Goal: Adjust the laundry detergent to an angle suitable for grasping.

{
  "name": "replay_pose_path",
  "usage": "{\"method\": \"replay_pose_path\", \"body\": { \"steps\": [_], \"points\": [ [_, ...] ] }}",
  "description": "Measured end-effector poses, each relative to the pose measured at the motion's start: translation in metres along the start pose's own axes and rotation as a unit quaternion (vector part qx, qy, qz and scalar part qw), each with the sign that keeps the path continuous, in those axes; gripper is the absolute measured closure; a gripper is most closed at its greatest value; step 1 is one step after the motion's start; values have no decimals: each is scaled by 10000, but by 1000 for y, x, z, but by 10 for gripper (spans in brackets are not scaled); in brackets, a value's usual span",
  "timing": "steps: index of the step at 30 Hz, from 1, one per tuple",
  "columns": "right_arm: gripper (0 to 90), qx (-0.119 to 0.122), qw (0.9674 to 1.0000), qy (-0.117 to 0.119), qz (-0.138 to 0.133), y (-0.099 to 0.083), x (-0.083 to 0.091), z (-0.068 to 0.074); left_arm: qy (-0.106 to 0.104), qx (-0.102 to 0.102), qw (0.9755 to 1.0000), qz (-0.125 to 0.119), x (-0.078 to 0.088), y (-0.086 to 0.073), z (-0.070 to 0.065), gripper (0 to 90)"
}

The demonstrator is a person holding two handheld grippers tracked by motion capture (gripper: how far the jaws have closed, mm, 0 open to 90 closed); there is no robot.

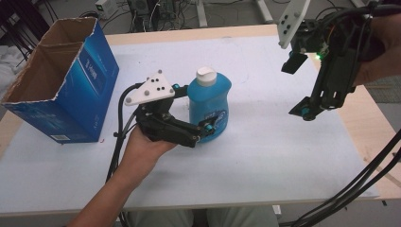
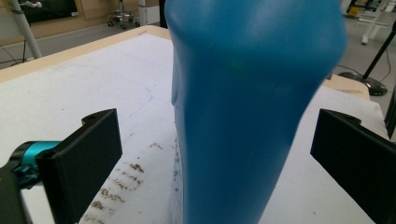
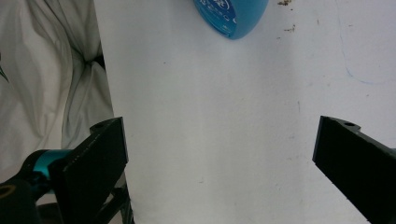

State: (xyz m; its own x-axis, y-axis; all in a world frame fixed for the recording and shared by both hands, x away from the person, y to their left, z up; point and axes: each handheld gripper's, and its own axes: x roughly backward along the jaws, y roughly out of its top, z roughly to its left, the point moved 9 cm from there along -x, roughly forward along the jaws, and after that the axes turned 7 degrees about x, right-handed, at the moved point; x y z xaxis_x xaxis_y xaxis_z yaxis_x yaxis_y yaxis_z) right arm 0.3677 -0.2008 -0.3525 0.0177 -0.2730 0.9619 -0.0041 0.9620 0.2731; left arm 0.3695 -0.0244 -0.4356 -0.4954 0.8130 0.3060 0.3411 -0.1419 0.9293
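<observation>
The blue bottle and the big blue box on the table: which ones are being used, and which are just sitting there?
Being used:
- blue bottle, upright, between the open jaws of the left tongs

Just sitting there:
- open cardboard box, apart at the table's left
- right tongs, open, raised over the white table cover, holding nothing

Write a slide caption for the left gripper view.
Open left hand-held gripper straddling an upright blue bottle on the white table, its jaws not yet touching.

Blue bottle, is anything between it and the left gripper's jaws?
Nothing visible. The blue bottle stands upright between the open jaws of the left gripper, with bare white table cover in the gaps on both sides.
</observation>
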Motion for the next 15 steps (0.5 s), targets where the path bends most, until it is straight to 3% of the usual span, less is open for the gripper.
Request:
{"method": "replay_pose_path", "body": {
  "steps": [6, 9, 15],
  "points": [
    [23, -2, 10000, 13, -12, 0, 0, 0, 59, 40, 10000, 9, -7, 0, 1, 19],
    [23, 1, 10000, 21, -16, 0, 0, 0, -10, 63, 10000, 14, -8, -1, 1, 90],
    [23, -5, 10000, 21, -21, 0, 0, -1, -22, 67, 10000, 37, -8, -1, 1, 91]
  ]
}}
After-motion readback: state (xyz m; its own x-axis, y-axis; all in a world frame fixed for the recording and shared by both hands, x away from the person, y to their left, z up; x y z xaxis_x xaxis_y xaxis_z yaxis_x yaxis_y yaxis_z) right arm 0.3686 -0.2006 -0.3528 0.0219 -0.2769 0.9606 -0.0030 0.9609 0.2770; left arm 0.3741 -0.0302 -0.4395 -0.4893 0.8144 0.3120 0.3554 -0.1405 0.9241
